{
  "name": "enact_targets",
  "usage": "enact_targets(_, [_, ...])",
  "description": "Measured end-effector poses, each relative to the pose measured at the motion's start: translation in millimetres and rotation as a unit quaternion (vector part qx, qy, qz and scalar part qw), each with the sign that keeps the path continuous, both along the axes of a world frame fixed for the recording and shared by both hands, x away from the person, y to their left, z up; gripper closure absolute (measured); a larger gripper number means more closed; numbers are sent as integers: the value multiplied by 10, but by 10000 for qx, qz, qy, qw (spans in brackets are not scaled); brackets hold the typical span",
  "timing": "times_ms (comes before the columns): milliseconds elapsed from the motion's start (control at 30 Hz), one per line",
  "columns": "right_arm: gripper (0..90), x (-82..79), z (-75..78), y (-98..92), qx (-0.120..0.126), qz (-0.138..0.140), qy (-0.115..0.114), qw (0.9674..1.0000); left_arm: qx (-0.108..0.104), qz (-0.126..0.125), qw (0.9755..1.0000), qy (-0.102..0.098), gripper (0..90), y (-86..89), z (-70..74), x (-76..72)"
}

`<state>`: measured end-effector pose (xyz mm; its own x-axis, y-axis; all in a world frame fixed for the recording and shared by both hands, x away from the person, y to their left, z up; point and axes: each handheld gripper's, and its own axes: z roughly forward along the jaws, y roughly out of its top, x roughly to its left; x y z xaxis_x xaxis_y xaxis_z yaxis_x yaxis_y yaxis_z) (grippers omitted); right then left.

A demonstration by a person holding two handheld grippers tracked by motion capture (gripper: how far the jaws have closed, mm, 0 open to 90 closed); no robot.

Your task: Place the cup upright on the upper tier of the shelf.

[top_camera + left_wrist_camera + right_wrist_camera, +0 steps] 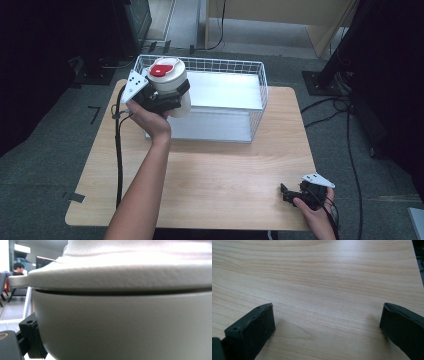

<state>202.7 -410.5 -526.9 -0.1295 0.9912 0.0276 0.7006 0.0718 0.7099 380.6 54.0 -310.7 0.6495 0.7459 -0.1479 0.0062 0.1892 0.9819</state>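
A white lidded container [170,82] with a red patch on its lid is held in the air over the near left corner of the white wire basket [260,85]. My left gripper [162,97] is shut on its body just under the lid. In the left gripper view the container's pale wall and lid rim [120,315] press right up against the camera, with one black jaw at the lower left. My right gripper [286,192] rests low at the near right corner of the wooden table [220,170], open, with bare wood between its jaws [327,322].
The wire basket stands at the back middle of the table and has a white floor. Cables trail over the grey floor at left and right. Dark stands flank the table, and a person sits far off in the room.
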Motion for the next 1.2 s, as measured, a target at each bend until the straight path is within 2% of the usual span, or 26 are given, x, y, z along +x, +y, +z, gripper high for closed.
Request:
enact_targets(167, [0, 0, 0, 1, 2, -6, -1, 10000, 45, 99, 9999, -14, 16, -30, -14, 156])
enact_targets(300, [0, 0, -1, 0, 2, 0, -4, 10000, 47, 232, 9996, 123, 16, -46, -78, 311])
enact_targets(367, [0, 0, -1, -1, 2, 1, -5, 10000, 122, 319, 9994, 86, 15, -66, -71, 358])
enact_targets(433, [0, 0, 0, -1, 5, -2, -4, 10000, 338, 410, 9986, 35, 15, -97, -61, 413])
enact_targets(800, [0, -8, 0, -2, 7, 16, -4, 10000, 511, 837, 9951, -127, 14, -211, -73, 572])
enact_targets(933, [0, -11, -1, -2, 7, 16, -12, 10000, 599, 932, 9938, -74, 14, -234, -58, 629])
enact_targets(1000, [0, -11, -1, -2, 7, 18, -13, 10000, 653, 1048, 9923, -35, 14, -260, -43, 648])
enact_targets(1100, [0, -11, -1, -2, 7, 18, -12, 10000, 750, 1143, 9906, 102, 13, -285, -13, 681])
enact_targets(1200, [0, -11, 0, -2, 4, 15, -12, 10000, 856, 1117, 9899, 158, 11, -292, 3, 688])
